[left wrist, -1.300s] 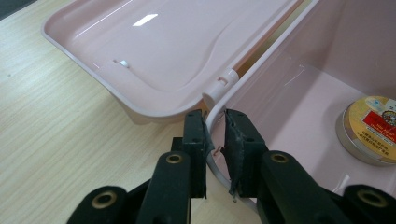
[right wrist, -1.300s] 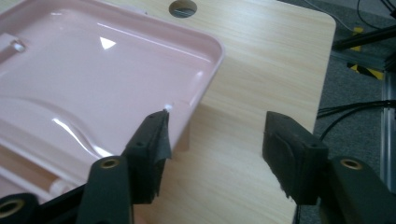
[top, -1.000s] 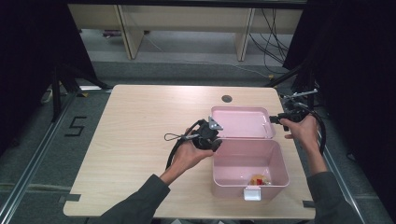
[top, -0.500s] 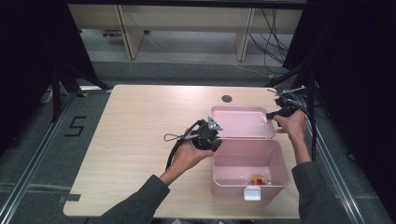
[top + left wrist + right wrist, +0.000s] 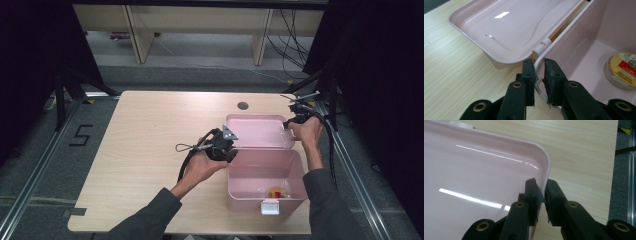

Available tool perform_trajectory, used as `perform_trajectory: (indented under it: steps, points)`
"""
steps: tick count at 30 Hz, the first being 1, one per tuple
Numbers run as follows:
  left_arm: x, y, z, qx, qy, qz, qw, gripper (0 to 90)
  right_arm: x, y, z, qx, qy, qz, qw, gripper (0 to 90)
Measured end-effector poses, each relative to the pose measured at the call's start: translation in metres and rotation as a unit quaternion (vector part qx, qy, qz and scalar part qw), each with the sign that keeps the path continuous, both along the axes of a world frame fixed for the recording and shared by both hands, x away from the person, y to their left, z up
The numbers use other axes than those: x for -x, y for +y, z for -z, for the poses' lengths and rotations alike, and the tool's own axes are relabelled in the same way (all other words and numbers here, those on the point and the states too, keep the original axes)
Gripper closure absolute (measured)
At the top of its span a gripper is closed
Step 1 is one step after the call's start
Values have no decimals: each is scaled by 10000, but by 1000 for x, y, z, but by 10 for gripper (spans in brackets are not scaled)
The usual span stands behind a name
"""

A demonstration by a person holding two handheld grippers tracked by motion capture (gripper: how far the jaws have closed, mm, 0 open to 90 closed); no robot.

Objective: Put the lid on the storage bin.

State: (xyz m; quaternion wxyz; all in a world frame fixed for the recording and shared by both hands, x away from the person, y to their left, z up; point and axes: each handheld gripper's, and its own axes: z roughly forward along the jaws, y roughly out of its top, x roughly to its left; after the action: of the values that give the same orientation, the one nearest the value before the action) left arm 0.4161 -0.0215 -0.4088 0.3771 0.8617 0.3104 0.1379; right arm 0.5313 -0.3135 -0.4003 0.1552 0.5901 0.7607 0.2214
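A wooden table (image 5: 140, 150) bears a dark grommet hole (image 5: 243, 105) (far edge).

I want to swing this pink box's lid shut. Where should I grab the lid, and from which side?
Grip the lid by its thin raised rim at the far right corner, coming from the right, as the right gripper does: one jaw inside, one outside. That corner lies far from the hinge, so it likely swings easily.
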Motion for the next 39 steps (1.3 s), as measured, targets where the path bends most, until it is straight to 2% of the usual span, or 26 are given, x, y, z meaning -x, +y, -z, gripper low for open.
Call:
perform_trajectory:
  steps: [1, 4, 5, 7, 9, 11, 12, 13, 14, 19, 20, 21, 22, 23, 24, 26, 27, 28, 30, 31, 32, 35, 37, 39]
  points:
    - [0, 0, 0, -5, -12, -16, 10000, 780, 0, -1, -1, 2, 33, -9, 10000, 821]
    - [1, 0, 0, 2, -29, -11, 10000, 781, 2, 2, -4, 11, -75, 89, 9999, 833]
    - [1, 0, 0, 8, -38, -21, 10000, 780, 4, 5, -5, -86, -113, 217, 9997, 839]
    - [2, 1, 1, 36, -43, -24, 10000, 780, 5, 3, -8, 31, -295, 99, 9995, 843]
    - [2, 1, 1, 35, -58, -33, 10000, 780, 8, 5, -10, -113, -356, 187, 9991, 847]
    - [2, 1, 1, 72, -43, -10, 10000, 780, 9, 2, -14, -137, -512, 106, 9985, 849]
    - [2, 2, 1, 49, -48, -31, 10000, 780, 11, 1, -17, -47, -551, 61, 9984, 850]
    - [2, 2, 1, 56, -44, -29, 10000, 780, 13, 2, -18, -118, -639, 141, 9978, 850]
    - [2, 1, 1, 56, -50, -33, 10000, 780, 14, 0, -22, -58, -694, 51, 9976, 853]
    - [2, 1, 1, 75, -58, -43, 9999, 780, 25, -3, -38, -297, -1099, 30, 9935, 862]
    - [3, 1, 2, 96, -60, -47, 9999, 780, 28, -3, -42, -333, -1064, 47, 9938, 863]
    - [3, 1, 2, 98, -84, -46, 9999, 780, 31, -2, -45, -493, -1118, 142, 9924, 864]
    - [3, 1, 2, 114, -92, -60, 9999, 780, 34, -2, -47, -518, -1306, 125, 9900, 864]
    - [4, 1, 2, 122, -92, -59, 9999, 780, 35, -5, -49, -385, -1447, -60, 9887, 864]
    - [3, 1, 2, 128, -88, -63, 9999, 779, 38, -6, -51, -436, -1429, -52, 9888, 864]
    - [3, 1, 2, 127, -87, -65, 9999, 780, 42, -7, -55, -549, -1540, -84, 9865, 865]
    - [3, 1, 2, 138, -82, -64, 9999, 779, 45, -10, -57, -469, -1606, -165, 9858, 865]
    - [3, 1, 2, 144, -79, -58, 9998, 779, 47, -9, -58, -635, -1600, -92, 9850, 865]
    - [4, 1, 2, 136, -95, -73, 9998, 779, 51, -13, -62, -532, -1670, -197, 9843, 866]
    - [4, 1, 2, 136, -96, -76, 9998, 779, 52, -13, -63, -547, -1713, -207, 9835, 867]
    - [4, 1, 3, 142, -96, -75, 9998, 779, 55, -11, -64, -669, -1687, -111, 9833, 867]
    - [4, 1, 3, 134, -99, -77, 9998, 778, 59, -12, -67, -586, -1813, -181, 9815, 869]
    - [4, 1, 3, 129, -104, -79, 9998, 779, 61, -12, -69, -694, -1767, -161, 9817, 870]
    - [4, 1, 3, 126, -102, -84, 9998, 779, 63, -14, -71, -612, -1831, -245, 9809, 870]
